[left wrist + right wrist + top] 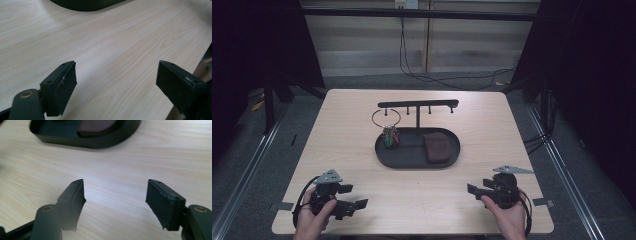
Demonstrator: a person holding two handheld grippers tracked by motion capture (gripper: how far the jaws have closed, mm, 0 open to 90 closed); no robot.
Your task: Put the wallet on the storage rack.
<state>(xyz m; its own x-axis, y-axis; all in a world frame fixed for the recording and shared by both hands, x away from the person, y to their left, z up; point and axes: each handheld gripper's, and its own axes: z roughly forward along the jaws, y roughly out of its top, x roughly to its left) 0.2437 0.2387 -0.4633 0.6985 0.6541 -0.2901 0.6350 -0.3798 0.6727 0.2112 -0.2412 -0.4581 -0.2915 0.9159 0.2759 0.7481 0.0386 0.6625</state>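
2 open claws (362,203) (470,189), 1 tray (384,155)

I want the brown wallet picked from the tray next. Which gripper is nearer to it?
Right. The right gripper sits just below and right of the brown wallet in the tray; the left gripper lies farther off, below and left.

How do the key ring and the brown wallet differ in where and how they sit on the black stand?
The key ring hangs upright from a peg on the stand's bar, with its colourful bunch touching down at the tray's left end; the brown wallet lies flat in the tray's right end. The ring is a thin open wire loop; the wallet is a solid, broad slab. Both belong to the same black tray, apart from each other.
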